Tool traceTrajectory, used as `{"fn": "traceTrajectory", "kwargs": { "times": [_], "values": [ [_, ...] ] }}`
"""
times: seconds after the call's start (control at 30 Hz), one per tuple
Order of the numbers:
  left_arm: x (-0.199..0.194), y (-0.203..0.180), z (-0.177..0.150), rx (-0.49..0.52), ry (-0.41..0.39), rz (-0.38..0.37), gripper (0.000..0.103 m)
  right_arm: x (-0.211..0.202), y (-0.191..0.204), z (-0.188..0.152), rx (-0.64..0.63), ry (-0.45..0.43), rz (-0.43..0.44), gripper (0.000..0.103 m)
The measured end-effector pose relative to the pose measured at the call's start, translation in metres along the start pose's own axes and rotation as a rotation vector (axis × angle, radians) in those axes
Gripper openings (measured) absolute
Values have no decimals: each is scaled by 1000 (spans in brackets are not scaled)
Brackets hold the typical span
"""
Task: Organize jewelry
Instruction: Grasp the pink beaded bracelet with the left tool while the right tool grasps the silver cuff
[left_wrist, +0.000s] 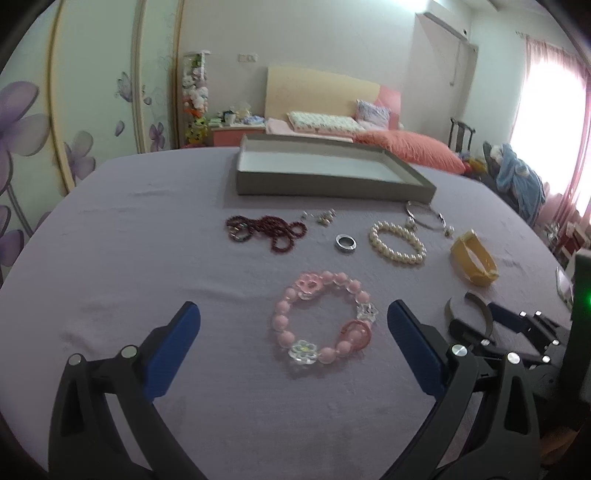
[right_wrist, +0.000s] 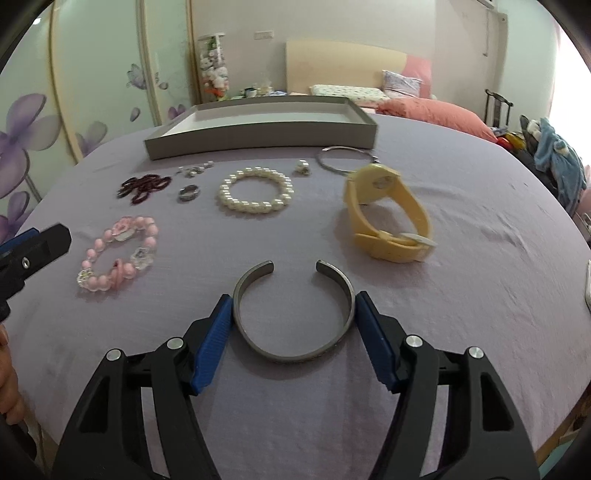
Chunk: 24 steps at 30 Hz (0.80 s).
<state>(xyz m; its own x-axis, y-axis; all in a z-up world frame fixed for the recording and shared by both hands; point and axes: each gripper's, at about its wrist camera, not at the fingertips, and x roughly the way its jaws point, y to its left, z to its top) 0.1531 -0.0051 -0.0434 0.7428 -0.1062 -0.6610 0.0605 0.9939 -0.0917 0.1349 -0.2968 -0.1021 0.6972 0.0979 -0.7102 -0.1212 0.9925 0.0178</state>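
A pink bead bracelet (left_wrist: 321, 317) with clear flower charms lies on the lilac cloth between the blue pads of my left gripper (left_wrist: 293, 306), whose jaws stand wide and touch nothing. A silver cuff bangle (right_wrist: 291, 314) lies flat between the pads of my right gripper (right_wrist: 293, 295), and both pads touch its outer sides. Farther back lie a pearl bracelet (right_wrist: 255, 192), a yellow watch (right_wrist: 388, 214), a steel ring (right_wrist: 189, 192), a dark red bead necklace (right_wrist: 144, 186), small earrings (right_wrist: 195, 168) and a thin silver hoop (right_wrist: 345, 158). An empty grey tray (right_wrist: 258, 138) stands behind them.
The table (left_wrist: 129, 258) is round, with a lilac cloth, and its edge curves away on both sides. Beyond it are a bed with pink pillows (left_wrist: 406, 147), a flowered wardrobe (left_wrist: 37, 129) and a chair with clothes (left_wrist: 517, 177). A hand shows at the left edge (right_wrist: 9, 384).
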Motion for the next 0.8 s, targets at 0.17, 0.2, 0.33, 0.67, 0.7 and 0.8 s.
{"fn": "traceTrajectory", "kwargs": {
  "times": [0.17, 0.2, 0.33, 0.67, 0.7, 0.8],
  "values": [
    [19, -15, 3, 54, 75, -20, 99, 0, -15, -1, 21, -2, -15, 67],
    [24, -18, 4, 64, 92, -14, 99, -1, -16, -2, 22, -3, -15, 67],
    [35, -16, 7, 37, 133, -10, 98, 0, -17, -1, 26, -5, -9, 67],
    [46, 11, 7, -23, 174, 27, 45, -2, -20, -4, 27, -13, 3, 67],
    [46, 10, 7, -14, 176, 31, 40, -2, -20, -4, 27, -13, 4, 67],
    [46, 8, 5, -6, 180, 20, 26, -2, -20, -4, 28, -13, 3, 67]
  ]
}}
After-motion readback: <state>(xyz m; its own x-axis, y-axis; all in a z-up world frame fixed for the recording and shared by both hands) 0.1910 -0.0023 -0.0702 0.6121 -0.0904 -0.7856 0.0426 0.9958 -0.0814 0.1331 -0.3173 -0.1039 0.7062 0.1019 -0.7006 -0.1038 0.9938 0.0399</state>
